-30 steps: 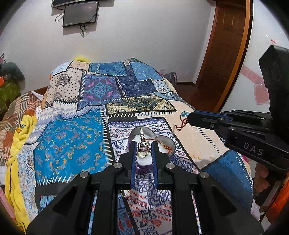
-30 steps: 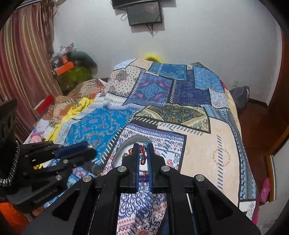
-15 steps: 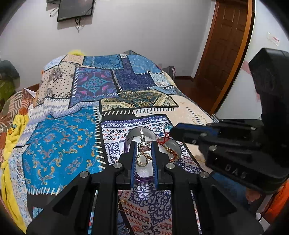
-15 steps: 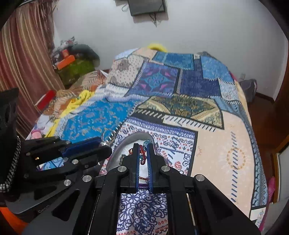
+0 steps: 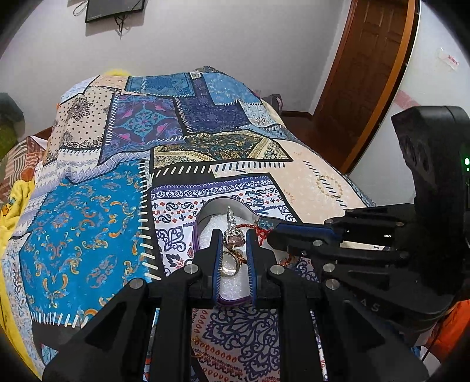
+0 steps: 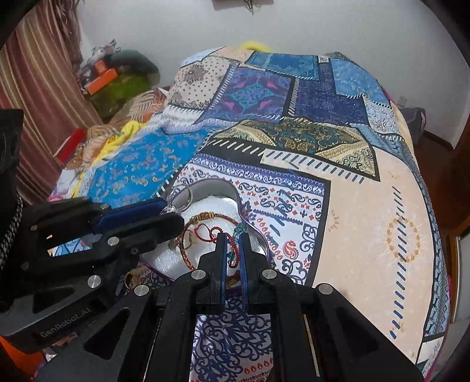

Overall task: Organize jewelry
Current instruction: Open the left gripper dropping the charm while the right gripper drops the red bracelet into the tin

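Purple-rimmed heart-shaped box (image 5: 202, 219) w/ white foam lining sits on the patchwork bedspread (image 5: 82, 235), both grippers crowded over it.

Left gripper (image 5: 233, 245) is clamped on a silver ring (image 5: 233, 235) w/ a stone setting, right above the foam. Right gripper (image 6: 232, 249) is pinched tight on a red braided thread bracelet (image 6: 232, 245), most of which already loops down onto the foam.

What could go wrong imo: the two tips sit just beside each other over one small box, so either could bump the other and knock the ring loose. Ring is small and round, so if let go off-center it prob rolls onto the bedspread and vanishes in that busy pattern. The thread could also snag on the left fingers or on the gold ring (image 5: 229, 263) already lying in there and drag stuff out when the right one pulls away. Soft bed = box can tip if pushed on the rim.

Other stuff, L to R: striped curtain (image 6: 32, 76), clutter pile w/ an orange box (image 6: 102, 79), yellow blanket (image 6: 123, 133), wall screen (image 5: 114, 8), wooden door (image 5: 367, 67). None of it blocks anything. A couple more rings (image 6: 129, 279) lie on the bedspread beside the box, half hidden behind the left gripper.
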The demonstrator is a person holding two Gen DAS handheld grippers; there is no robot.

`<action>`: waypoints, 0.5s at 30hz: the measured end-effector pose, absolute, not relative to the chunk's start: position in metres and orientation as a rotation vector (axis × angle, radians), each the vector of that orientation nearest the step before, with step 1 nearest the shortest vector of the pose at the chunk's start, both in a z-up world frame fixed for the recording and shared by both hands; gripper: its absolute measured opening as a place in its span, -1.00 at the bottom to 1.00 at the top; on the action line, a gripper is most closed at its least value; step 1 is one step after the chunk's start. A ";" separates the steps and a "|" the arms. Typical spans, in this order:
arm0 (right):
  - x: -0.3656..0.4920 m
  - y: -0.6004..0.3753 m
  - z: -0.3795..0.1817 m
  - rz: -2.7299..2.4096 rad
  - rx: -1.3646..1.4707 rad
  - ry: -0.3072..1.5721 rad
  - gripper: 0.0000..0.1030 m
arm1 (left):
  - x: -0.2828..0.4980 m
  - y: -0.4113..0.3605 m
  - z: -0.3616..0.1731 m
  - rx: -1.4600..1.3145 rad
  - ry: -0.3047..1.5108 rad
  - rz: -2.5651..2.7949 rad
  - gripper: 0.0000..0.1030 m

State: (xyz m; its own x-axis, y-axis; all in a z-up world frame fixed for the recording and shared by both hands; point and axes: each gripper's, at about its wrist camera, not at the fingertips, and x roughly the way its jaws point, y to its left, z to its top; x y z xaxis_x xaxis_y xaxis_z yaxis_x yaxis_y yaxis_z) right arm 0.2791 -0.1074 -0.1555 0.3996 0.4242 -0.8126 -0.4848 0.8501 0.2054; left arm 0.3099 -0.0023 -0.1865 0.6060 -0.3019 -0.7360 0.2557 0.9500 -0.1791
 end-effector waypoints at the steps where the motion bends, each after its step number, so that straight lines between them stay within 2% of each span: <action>1: 0.279 -0.107 -0.156 0.575 -0.071 1.009 -0.87 | 0.310 -0.002 -0.187 -0.058 0.864 -0.322 -0.72; 15: 0.277 -0.106 -0.155 0.557 -0.123 1.017 -0.86 | 0.295 0.003 -0.166 -0.038 0.817 -0.310 -0.72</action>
